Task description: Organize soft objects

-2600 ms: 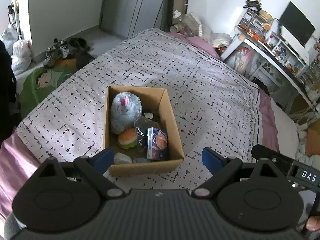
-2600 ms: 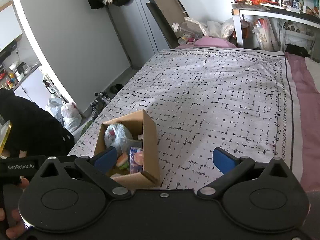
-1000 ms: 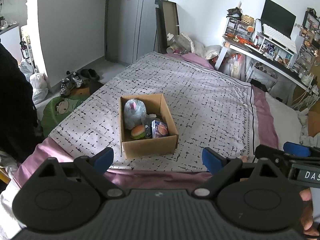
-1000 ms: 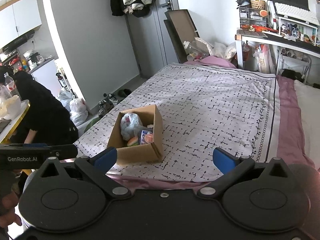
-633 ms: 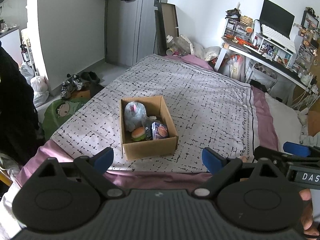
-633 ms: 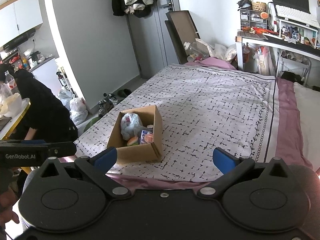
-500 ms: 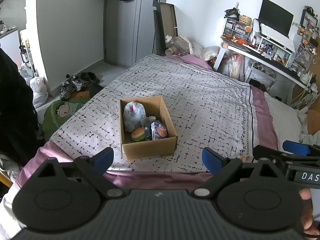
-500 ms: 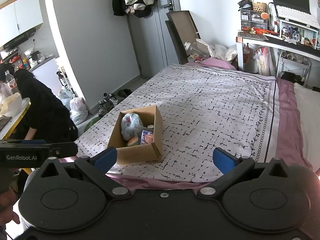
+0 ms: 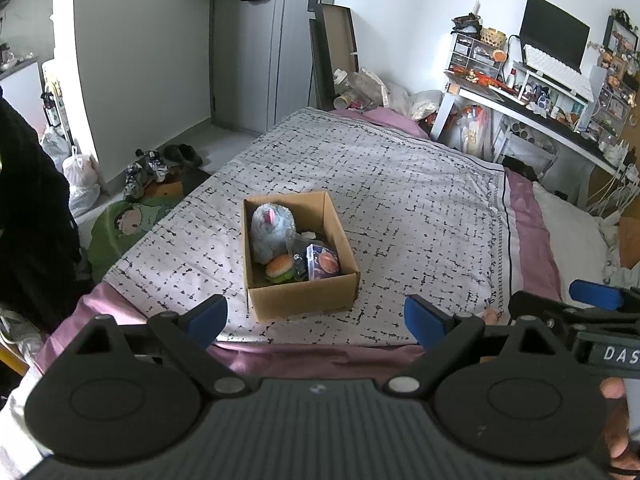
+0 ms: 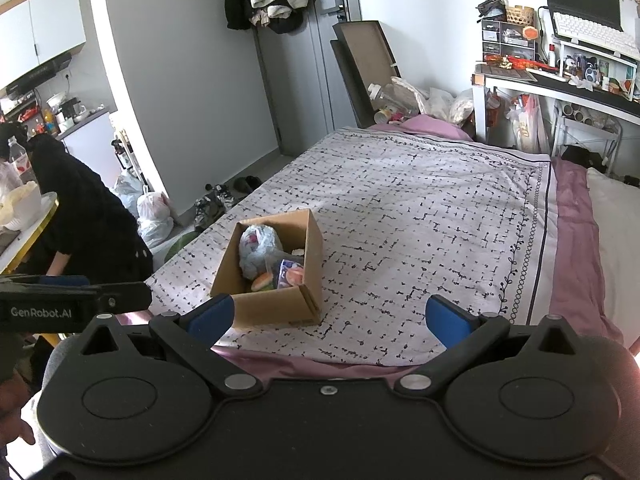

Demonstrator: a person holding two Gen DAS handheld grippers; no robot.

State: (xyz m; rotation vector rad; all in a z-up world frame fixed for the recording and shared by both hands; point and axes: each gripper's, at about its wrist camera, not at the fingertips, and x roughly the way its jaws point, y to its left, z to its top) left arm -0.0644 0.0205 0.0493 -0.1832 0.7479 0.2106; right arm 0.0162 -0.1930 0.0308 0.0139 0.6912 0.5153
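Both tongs hung side by side at the foot of the bed [image 9: 420, 184], the left tongs [image 9: 316, 316] and right tongs [image 10: 326, 316] spread wide and empty. The cardboard box [image 9: 304, 300] sat mid-frame on the bedspread, well beyond their tips, holding a grey plush toy [image 9: 270, 228] and a burger toy [image 9: 280, 266].

Cardboard box [image 9: 304, 300] near wall hides lower contents. Dark bag [image 9: 298, 258] between burger toy [image 9: 279, 266] and printed packet [image 9: 322, 262]: contents unreadable. Right claw [image 9: 596, 294] cut off at frame edge. Tabletop [image 10: 560, 76] clutter too small to identify.
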